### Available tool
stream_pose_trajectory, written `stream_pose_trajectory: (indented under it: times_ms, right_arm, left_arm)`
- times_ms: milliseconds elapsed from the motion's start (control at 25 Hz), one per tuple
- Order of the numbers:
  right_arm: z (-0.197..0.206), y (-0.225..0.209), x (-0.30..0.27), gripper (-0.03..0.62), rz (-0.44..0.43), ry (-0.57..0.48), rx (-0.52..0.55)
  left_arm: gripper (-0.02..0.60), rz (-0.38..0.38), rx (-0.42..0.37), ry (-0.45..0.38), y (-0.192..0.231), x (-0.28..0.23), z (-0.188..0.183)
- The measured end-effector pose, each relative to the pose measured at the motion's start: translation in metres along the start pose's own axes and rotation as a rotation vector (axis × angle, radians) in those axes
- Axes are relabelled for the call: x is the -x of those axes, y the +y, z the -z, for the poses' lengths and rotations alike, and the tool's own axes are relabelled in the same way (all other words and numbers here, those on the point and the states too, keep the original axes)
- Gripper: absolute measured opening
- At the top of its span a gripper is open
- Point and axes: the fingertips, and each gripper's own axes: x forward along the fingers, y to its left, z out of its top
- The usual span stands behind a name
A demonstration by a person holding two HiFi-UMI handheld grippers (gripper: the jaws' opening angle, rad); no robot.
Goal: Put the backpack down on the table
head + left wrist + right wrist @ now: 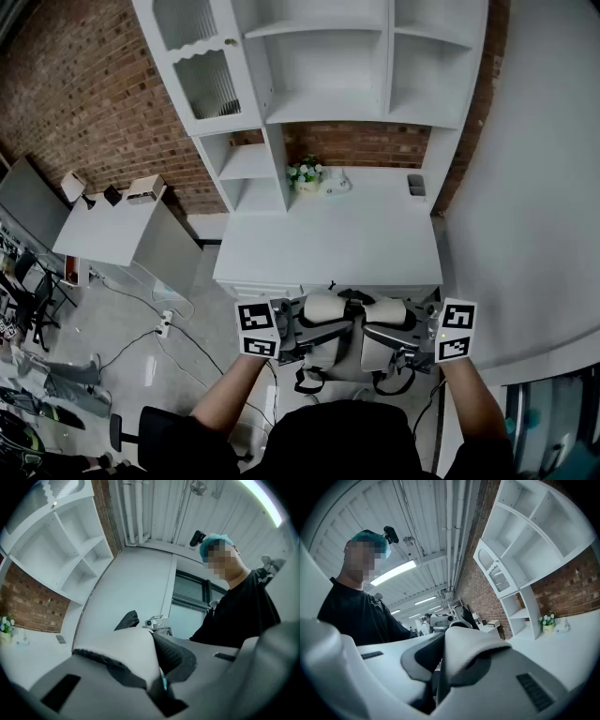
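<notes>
A cream and grey backpack (339, 354) with black webbing hangs just before the front edge of the white table (328, 239), level with its top. My left gripper (302, 330) is shut on its left padded shoulder strap (323, 307). My right gripper (386, 334) is shut on the right strap (389, 312). In the left gripper view the cream strap (124, 651) is pinched in my left gripper (157, 679). The right gripper view shows the other strap (471, 644) clamped in my right gripper (438, 681). Each view also shows the person behind the bag.
A small flower pot (306, 176) and a pale dish stand at the table's back, and a small dark holder (416, 186) at its back right. White shelving (328, 66) rises behind. A second white desk (112, 230) stands left, a white wall right.
</notes>
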Motion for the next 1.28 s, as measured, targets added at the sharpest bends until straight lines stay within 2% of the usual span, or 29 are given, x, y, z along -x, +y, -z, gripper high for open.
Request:
stream_pose_trajectory:
  times_ms: [240,400,880,1080,1280]
  right_arm:
    - [-0.006,-0.002,0.005,0.046,0.012,-0.020,0.009]
    - [-0.016,-0.010,0.014,0.048,0.006,-0.049,-0.014]
    - [-0.043,-0.026,0.022,0.048,-0.019,-0.079,0.014]
    - [-0.054,-0.028,0.033,0.048,-0.039,-0.076,0.014]
    - [-0.050,-0.021,0.045,0.048,-0.071,-0.017,0.071]
  left_arm:
    - [0.051,0.004,-0.042,0.029,-0.007,-0.006,-0.002]
    - [0.051,-0.009,-0.057,0.022,-0.006,-0.013,-0.007]
    - [0.052,-0.044,-0.098,0.016,0.011,-0.026,-0.026]
    - [0.051,-0.071,-0.119,0.014,0.016,-0.039,-0.036]
    - [0.051,-0.116,-0.134,0.015,0.018,-0.052,-0.035]
